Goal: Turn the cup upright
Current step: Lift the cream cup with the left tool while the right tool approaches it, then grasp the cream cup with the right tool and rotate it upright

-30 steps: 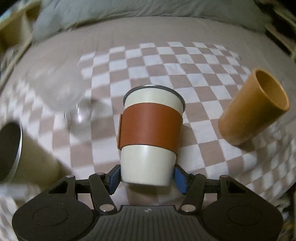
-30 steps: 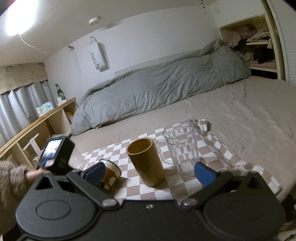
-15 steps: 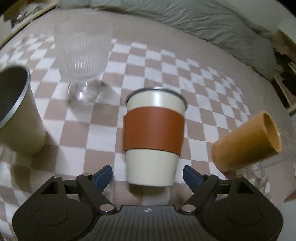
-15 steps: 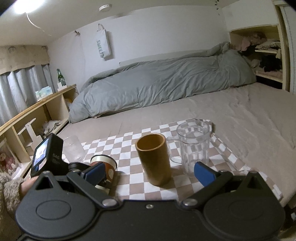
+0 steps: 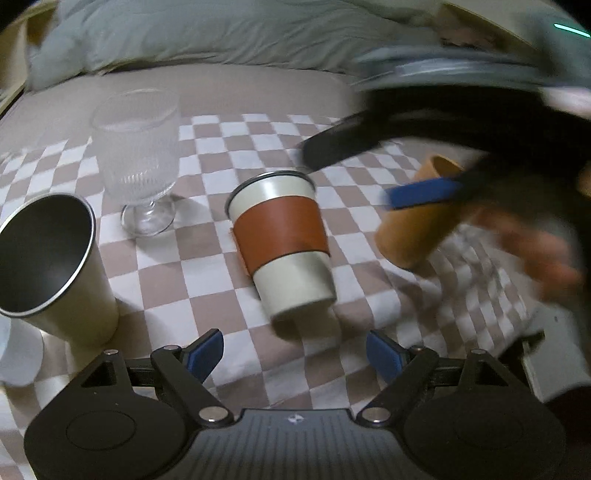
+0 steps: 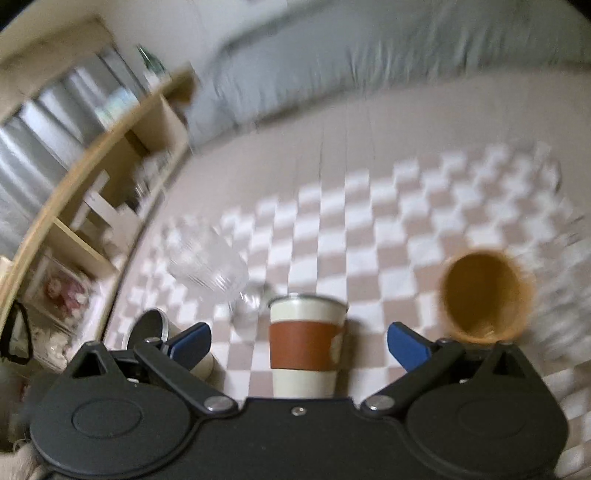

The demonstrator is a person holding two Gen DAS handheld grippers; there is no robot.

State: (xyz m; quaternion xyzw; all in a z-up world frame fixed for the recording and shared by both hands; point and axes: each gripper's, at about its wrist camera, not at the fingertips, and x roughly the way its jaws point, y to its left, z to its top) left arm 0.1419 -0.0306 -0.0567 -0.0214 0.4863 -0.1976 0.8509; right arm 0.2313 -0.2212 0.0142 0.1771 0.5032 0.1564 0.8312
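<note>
Cream cup [image 5: 282, 245] with brown sleeve, upright on checkered cloth [image 5: 207, 273]

My left gripper [image 5: 294, 350] is black plastic with blue finger pads [image 5: 205, 349]; my right gripper [image 6: 298, 341] matches it, black with blue pads [image 6: 408, 346]. The cream steel cup with a reddish-brown leather-look sleeve [image 5: 282, 245] has a dark grey rim. The checked cloth in pale brown and white squares [image 5: 207, 258] lies over a beige bedsheet [image 5: 236, 86]. The ribbed stemmed glass [image 5: 138, 158] is clear and colourless. The steel tumbler [image 5: 48, 266] is cream outside, dark grey inside. The cylindrical cup [image 6: 485, 297] is mustard-orange throughout. The duvet [image 5: 207, 33] is grey-blue.
</note>
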